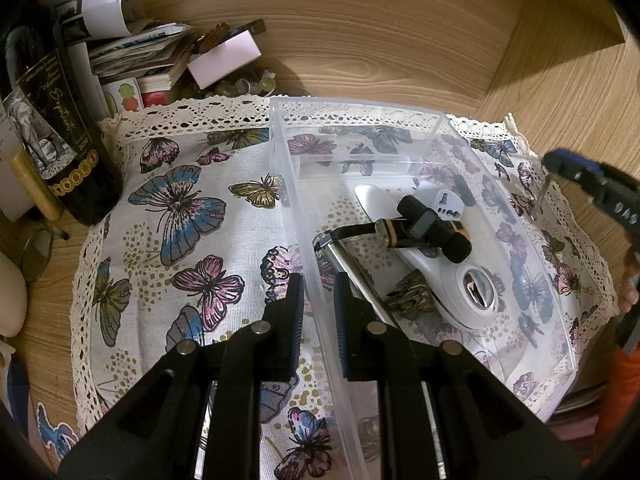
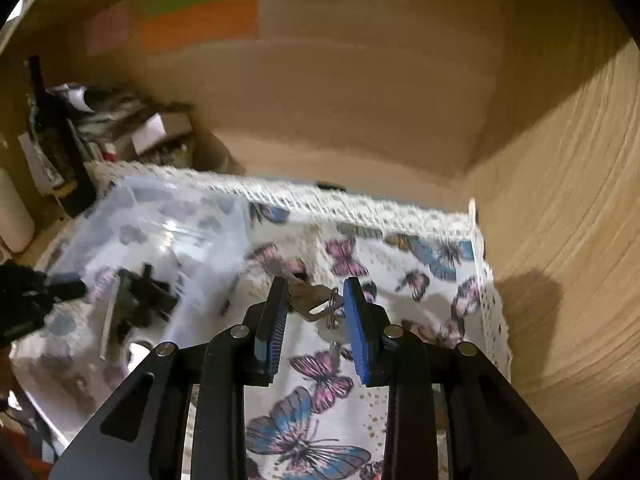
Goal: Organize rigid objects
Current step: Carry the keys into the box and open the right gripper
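The clear plastic bin (image 1: 400,128) sits on the butterfly cloth (image 1: 192,216), and everything here reads off that bin. The left gripper (image 1: 318,292) is clamped on the bin's near long wall, one finger outside on the cloth side, the other inside. Inside the bin lies a pile: a white gadget (image 1: 460,280) with a shiny oval opening, a black clip-on microphone (image 1: 434,226) lying across it, a white plug adapter (image 1: 442,202) toward the bin's far end, a silver metal rod (image 1: 352,268) running along the clamped wall, and a small bronze-coloured ornament (image 1: 412,300) between rod and gadget.

Over on the right of the bin, above the open cloth, the right gripper (image 2: 316,300) holds a bunch of keys (image 2: 316,300) between its blue pads (image 2: 356,320); the jaws are drawn in on it, with the key ring and another key dangling below. The picture there is blurred, so the exact bite is hard to read. In the left wrist view that gripper (image 1: 592,188) shows only at the bin's far right edge.

Left of the bin, off the cloth, stands a dark wine bottle (image 1: 60,136) beside a heap of papers and small boxes (image 1: 160,60).
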